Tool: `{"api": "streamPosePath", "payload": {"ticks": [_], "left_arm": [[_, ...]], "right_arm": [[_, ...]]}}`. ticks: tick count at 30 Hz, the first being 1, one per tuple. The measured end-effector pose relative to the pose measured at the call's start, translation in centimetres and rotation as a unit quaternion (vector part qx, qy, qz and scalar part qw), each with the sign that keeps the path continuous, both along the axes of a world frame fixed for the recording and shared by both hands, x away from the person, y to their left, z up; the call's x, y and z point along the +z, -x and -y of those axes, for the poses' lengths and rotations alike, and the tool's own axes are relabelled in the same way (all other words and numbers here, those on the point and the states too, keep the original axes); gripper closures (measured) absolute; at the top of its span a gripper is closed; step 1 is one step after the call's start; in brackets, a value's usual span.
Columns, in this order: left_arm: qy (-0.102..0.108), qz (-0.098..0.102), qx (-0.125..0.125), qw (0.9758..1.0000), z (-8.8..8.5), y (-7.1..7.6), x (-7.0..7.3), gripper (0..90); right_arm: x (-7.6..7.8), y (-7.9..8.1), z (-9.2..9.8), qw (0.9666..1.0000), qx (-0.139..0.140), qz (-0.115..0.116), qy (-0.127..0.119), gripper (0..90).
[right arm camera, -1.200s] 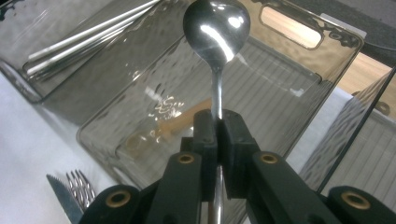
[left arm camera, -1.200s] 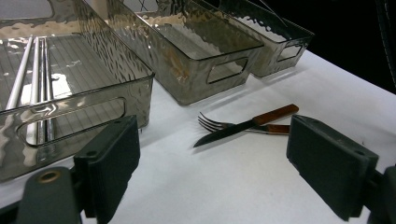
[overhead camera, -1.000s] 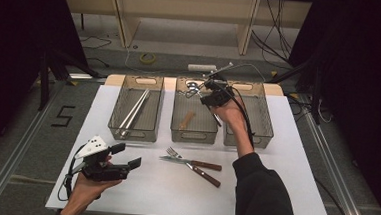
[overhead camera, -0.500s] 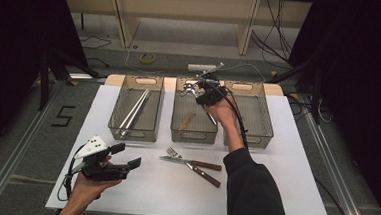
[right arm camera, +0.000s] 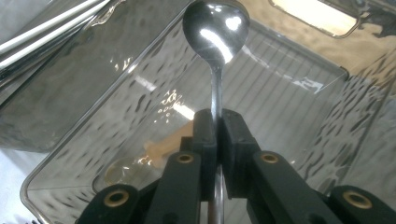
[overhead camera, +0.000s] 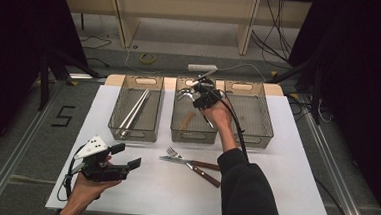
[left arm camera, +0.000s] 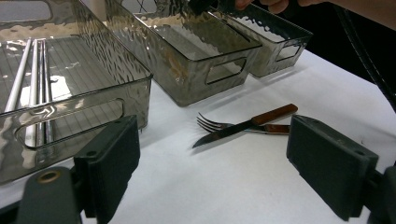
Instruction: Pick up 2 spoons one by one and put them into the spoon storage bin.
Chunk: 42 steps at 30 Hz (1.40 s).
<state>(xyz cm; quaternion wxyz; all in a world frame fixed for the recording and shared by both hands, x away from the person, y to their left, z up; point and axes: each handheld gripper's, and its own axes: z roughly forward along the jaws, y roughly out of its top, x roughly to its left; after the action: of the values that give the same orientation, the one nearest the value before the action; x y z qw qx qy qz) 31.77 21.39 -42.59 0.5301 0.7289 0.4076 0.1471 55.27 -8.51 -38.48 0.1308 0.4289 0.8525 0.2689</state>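
Right gripper view looks straight down the right tool (right arm camera: 216, 140), whose jaws are clamped on the thin neck of a spoon (right arm camera: 215, 32), bowl pointing away and hanging over the middle bin (right arm camera: 289, 84). Gripping it low on the stem keeps the bowl free and lets the spoon be lowered lengthwise into the bin, where a wooden-handled piece (right arm camera: 166, 144) already lies on the bottom. My reading is that cutlery is being sorted by kind, and the spoon is about to join its fellow.

From the high view, three clear bins sit side by side along the far half of the table (overhead camera: 283, 193): the left bin (overhead camera: 115, 128) holds long metal chopsticks (overhead camera: 133, 111), the middle bin (overhead camera: 173, 131) is under the right tool (overhead camera: 199, 95), and the right bin (overhead camera: 269, 137) looks bare. A fork (overhead camera: 173, 152) and a knife (overhead camera: 185, 161) with brown handles lie crossed on the table near the middle, likely waiting their turn.

The left tool (overhead camera: 125, 161) hovers at the near left with its jaws wide apart and nothing between them, seemingly kept out of the way yet aimed at the fork and knife.

The table has a plain white top. Around it are a grey floor with trailing cables, a roll of tape (overhead camera: 147, 58), and dark curtains at both sides.
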Motion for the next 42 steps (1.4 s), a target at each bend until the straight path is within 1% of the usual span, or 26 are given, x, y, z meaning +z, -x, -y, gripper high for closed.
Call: {"api": "streamPosePath", "payload": {"ticks": [2, 6, 7, 10, 12, 15, 20, 22, 24, 25, 26, 27, 29, 30, 33, 35, 38, 42], "left_arm": [[0.0, 0.0, 0.0, 1.0, 0.0, 0.0, 0.0, 17.1], [-0.002, -0.001, 0.001, 1.0, 0.0, 0.0, 0.0, 17.1], [-0.001, -0.001, 0.001, 1.0, 0.0, 0.0, 0.0, 17.1], [-0.001, -0.001, 0.002, 1.0, 0.0, 0.0, 0.0, 17.1], [-0.001, -0.001, 0.002, 1.0, 0.0, 0.0, 0.0, 17.1], [0.0, -0.001, 0.003, 1.0, 0.1, 0.0, 0.0, 17.1], [-0.004, -0.003, 0.001, 1.0, 0.1, 0.0, 0.0, 17.1], [-0.002, -0.002, 0.003, 1.0, 0.1, 0.0, 0.0, 17.1], [0.0, -0.003, 0.003, 1.0, 0.2, 0.0, 0.0, 17.0], [-0.002, -0.002, 0.002, 1.0, 0.2, 0.0, 0.0, 16.9], [-0.004, -0.002, 0.001, 1.0, 0.2, 0.0, 0.0, 16.9], [-0.004, -0.002, 0.0, 1.0, 0.2, 0.0, 0.0, 16.9], [-0.004, -0.002, 0.0, 1.0, 0.2, 0.0, 0.0, 16.9], [-0.004, -0.002, 0.0, 1.0, 0.2, 0.0, 0.0, 16.8], [-0.001, -0.003, 0.002, 1.0, 0.1, 0.0, 0.0, 16.8], [-0.001, -0.003, 0.003, 1.0, 0.2, 0.0, 0.0, 16.8], [-0.004, -0.002, 0.0, 1.0, 0.2, 0.0, 0.0, 16.7], [-0.004, -0.003, 0.0, 1.0, 0.2, 0.0, 0.0, 16.6]], "right_arm": [[-0.2, 0.0, -0.1, 1.0, 0.001, -0.003, 0.0, 84.4], [-0.4, 0.0, -0.3, 0.9999, 0.004, -0.013, -0.005, 68.5], [-0.4, 0.0, -0.4, 0.9999, 0.005, -0.011, -0.006, 67.2], [0.1, 0.3, -0.2, 0.9998, 0.015, -0.006, -0.015, 57.3], [0.5, 0.7, -0.1, 0.9993, 0.03, -0.006, -0.021, 54.2], [1.2, 1.6, 0.1, 0.9977, 0.062, 0.003, -0.027, 48.1], [2.1, 3.9, 0.5, 0.9933, 0.11, 0.012, -0.034, 41.6], [2.3, 5.0, 0.7, 0.9917, 0.123, 0.012, -0.035, 40.2], [2.4, 6.0, 1.1, 0.9889, 0.143, 0.013, -0.038, 38.9], [2.4, 6.4, 1.3, 0.987, 0.156, 0.014, -0.034, 38.4], [2.5, 6.9, 1.4, 0.9864, 0.161, 0.014, -0.028, 37.5], [2.6, 7.4, 1.6, 0.9849, 0.171, 0.016, -0.023, 37.0], [2.7, 8.4, 1.9, 0.9827, 0.183, 0.012, -0.025, 36.9], [2.7, 8.9, 2.0, 0.9813, 0.191, 0.01, -0.022, 36.5], [2.3, 10.2, 2.1, 0.9774, 0.211, 0.009, -0.011, 36.2], [1.9, 10.7, 2.2, 0.9755, 0.22, 0.007, -0.012, 36.0], [1.2, 11.4, 2.4, 0.9719, 0.235, 0.008, -0.006, 35.6], [0.6, 12.1, 2.7, 0.97, 0.243, 0.0, 0.002, 34.0]]}}
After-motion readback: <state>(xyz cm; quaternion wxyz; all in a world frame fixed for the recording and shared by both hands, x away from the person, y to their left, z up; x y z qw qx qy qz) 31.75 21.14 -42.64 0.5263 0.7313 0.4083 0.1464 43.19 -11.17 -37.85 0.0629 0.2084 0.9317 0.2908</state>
